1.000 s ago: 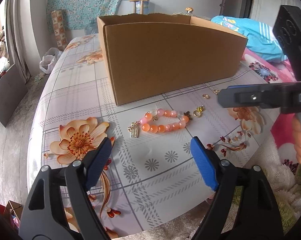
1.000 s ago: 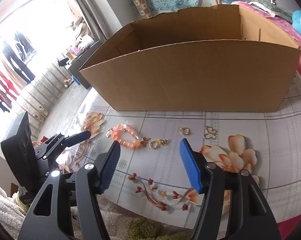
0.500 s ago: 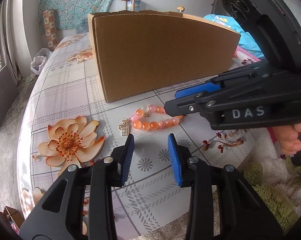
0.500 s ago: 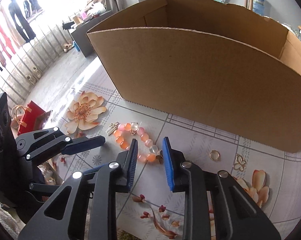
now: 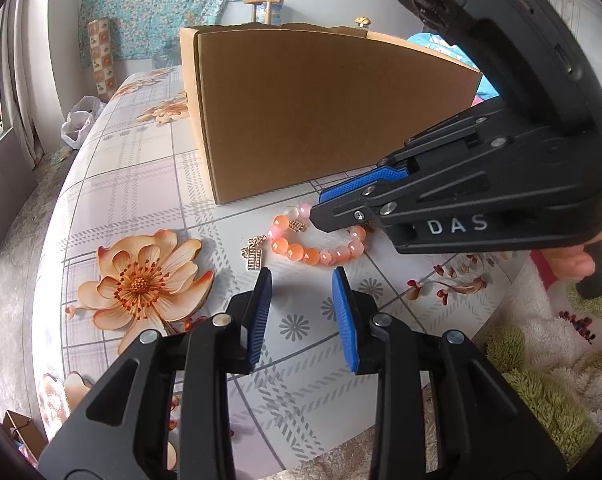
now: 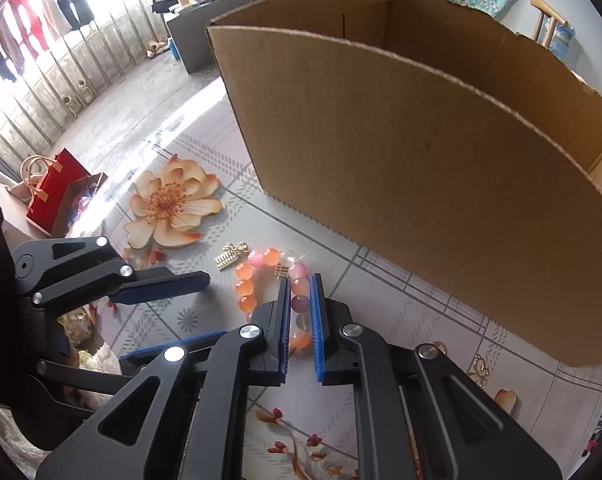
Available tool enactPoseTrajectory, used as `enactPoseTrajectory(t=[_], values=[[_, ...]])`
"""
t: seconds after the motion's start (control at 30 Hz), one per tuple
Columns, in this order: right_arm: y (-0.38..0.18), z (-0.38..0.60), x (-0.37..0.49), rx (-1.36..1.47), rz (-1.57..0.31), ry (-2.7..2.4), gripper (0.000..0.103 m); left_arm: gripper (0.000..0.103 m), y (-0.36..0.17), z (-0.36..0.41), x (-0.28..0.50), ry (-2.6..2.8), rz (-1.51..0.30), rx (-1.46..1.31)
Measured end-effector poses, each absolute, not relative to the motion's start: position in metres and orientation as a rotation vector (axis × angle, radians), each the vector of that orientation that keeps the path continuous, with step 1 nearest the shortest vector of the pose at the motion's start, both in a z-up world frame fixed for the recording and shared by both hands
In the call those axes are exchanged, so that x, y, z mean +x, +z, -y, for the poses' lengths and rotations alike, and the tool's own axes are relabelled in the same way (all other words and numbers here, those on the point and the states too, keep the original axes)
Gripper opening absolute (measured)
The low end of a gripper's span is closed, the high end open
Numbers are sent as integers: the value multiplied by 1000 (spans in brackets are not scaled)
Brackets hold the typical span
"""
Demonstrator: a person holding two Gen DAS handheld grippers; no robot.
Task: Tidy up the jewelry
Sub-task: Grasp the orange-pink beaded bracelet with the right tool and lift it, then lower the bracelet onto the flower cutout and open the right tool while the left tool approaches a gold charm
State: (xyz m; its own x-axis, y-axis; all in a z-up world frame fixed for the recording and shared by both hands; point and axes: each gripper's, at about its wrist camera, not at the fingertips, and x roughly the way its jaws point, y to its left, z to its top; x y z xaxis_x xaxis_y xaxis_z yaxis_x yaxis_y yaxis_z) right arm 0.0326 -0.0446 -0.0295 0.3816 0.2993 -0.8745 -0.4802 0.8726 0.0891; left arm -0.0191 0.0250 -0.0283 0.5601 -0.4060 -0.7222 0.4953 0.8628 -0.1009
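The bracelet (image 6: 261, 292) lies before the cardboard box (image 6: 421, 184); I see my right gripper (image 6: 300, 330) closing, clamped around its beads.

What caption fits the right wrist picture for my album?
Right tool closing on the orange bead bracelet, in front of the cardboard box.
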Motion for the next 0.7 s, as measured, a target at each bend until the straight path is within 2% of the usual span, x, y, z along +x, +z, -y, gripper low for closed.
enactPoseTrajectory(t=[0.4, 0.7], values=[[26, 64, -1, -52, -947, 531, 10, 30, -28, -19, -21, -507, -816, 139], [1, 125, -30, 43, -1034, 376, 10, 30, -28, -12, -25, -498, -818, 144]])
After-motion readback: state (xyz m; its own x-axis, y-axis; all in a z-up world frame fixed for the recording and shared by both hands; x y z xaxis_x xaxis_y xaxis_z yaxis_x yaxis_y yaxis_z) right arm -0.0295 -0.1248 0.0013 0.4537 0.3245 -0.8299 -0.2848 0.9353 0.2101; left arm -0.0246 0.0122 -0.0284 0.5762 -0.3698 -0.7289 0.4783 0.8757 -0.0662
